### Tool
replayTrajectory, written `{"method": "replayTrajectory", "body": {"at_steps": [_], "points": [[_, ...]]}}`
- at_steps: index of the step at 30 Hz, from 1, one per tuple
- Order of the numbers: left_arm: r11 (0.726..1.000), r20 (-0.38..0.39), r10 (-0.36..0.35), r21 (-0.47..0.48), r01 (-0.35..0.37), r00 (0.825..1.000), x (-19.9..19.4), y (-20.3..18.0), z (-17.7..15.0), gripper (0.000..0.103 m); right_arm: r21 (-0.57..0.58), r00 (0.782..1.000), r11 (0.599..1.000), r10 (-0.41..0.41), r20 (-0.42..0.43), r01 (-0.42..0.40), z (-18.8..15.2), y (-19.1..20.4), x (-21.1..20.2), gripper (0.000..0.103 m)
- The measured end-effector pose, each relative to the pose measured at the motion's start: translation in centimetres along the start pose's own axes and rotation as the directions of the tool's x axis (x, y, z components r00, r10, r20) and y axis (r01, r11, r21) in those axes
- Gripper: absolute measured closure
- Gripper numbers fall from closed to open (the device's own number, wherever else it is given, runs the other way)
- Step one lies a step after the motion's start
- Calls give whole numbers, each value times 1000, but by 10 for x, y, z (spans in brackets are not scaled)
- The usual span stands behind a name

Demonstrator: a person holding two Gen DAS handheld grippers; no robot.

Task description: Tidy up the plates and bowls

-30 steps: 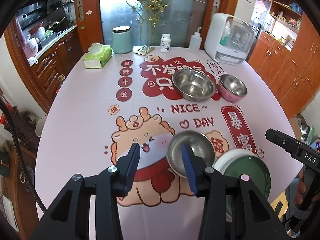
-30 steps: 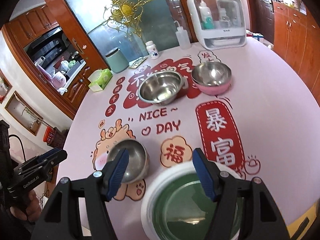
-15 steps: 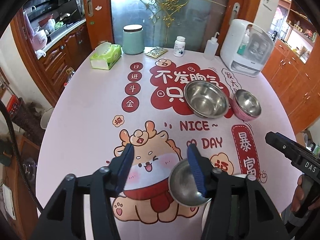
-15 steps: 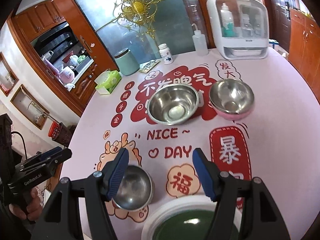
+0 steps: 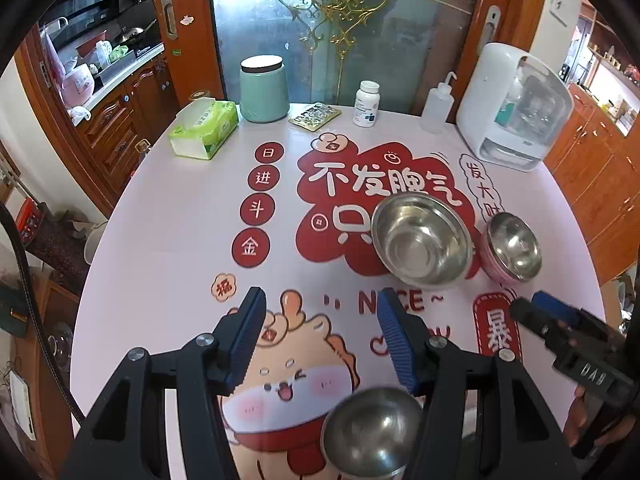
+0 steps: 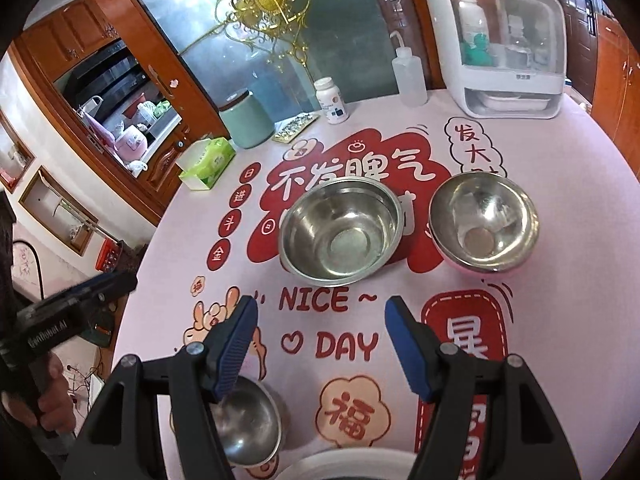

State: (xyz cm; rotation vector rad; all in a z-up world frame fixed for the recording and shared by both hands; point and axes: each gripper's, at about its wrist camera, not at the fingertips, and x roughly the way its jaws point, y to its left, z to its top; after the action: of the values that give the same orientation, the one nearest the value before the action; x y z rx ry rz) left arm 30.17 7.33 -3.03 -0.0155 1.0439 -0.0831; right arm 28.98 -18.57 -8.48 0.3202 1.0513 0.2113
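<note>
Covering the round counter (image 5: 172,240) is a pink printed cloth (image 6: 560,168) whose readable writing includes "NICE ~ DAY" in red, with a heart before DAY, a red panel of white Chinese characters, four red dots reading 日 进 斗 金, and a 福 flower badge (image 6: 352,416).

On the red panel sits the large steel bowl (image 6: 340,232); just beside it to the right stands the pink-sided bowl (image 6: 484,220) with a steel lining. A small steel bowl (image 5: 372,432) rests near the front edge, on the cartoon animal print, below the left gripper (image 5: 322,340). Its blue-padded fingers (image 5: 248,336) stand apart with nothing between them.

The right gripper (image 6: 322,344) hovers over the word DAY, its fingers (image 6: 408,348) likewise apart and empty. A white rim of a plate (image 6: 352,464) shows at the bottom edge.

Each tool body carries lettering: "GenRobot.AI" on the left one as seen from the right wrist, and "DAS" on the right one seen from the left wrist. Text on the white pill bottle (image 5: 367,104) is too small to read.
</note>
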Motion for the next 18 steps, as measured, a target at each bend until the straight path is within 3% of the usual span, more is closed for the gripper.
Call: {"method": "replayTrajectory", "body": {"at_steps": [12, 18], "points": [[1000, -85, -2, 22, 4, 996, 78, -21, 35, 46, 70, 999, 997, 23, -30, -21, 11, -27, 61, 37], [999, -133, -44, 17, 46, 990, 115, -37, 42, 46, 118, 998, 993, 38, -48, -32, 8, -37, 86, 37]]}}
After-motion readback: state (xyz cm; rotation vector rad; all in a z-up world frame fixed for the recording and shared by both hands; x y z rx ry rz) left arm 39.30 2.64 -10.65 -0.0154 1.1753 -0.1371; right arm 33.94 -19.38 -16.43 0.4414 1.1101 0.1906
